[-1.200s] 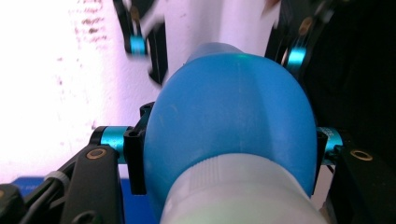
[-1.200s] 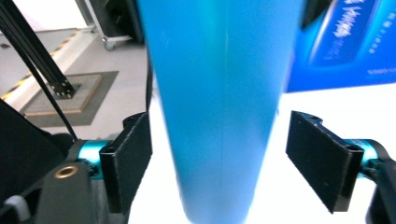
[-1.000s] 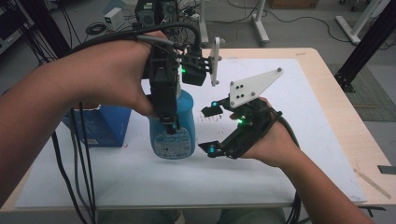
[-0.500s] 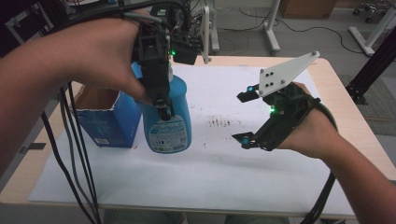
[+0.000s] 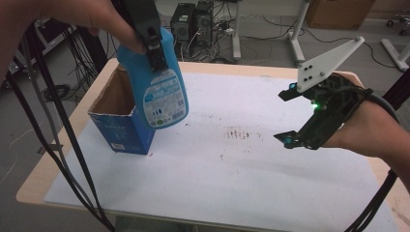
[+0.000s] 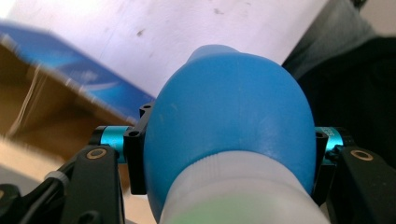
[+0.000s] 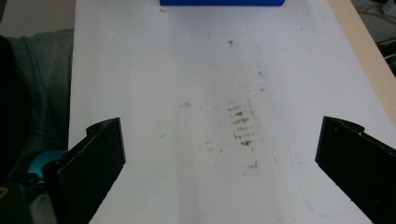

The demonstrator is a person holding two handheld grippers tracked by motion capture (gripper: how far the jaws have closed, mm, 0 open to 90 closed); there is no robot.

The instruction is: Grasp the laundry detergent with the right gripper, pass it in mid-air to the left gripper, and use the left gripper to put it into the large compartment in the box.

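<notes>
A blue plastic bottle (image 5: 162,94) with a printed label hangs tilted in the air beside an open blue cardboard box (image 5: 121,130). My left gripper (image 5: 153,48) is shut on the bottle's upper body. In the left gripper view the bottle's blue shoulder (image 6: 229,121) sits between the two jaws, with the box (image 6: 70,88) behind it. My right gripper (image 5: 284,117) floats over the right side of the table. Its jaws have just been opening and now stand wide apart with nothing between them (image 7: 219,163).
A white sheet (image 5: 232,179) covers the wooden table, with brownish smudges (image 5: 239,133) near its middle. Black cables (image 5: 58,145) hang off the table's left side. Computers, cables and stand legs sit on the floor beyond the far edge.
My left hand has lifted the bottle off the table and carried it up and left toward the box. My right gripper has drawn away to the right, risen, and opened wider.
</notes>
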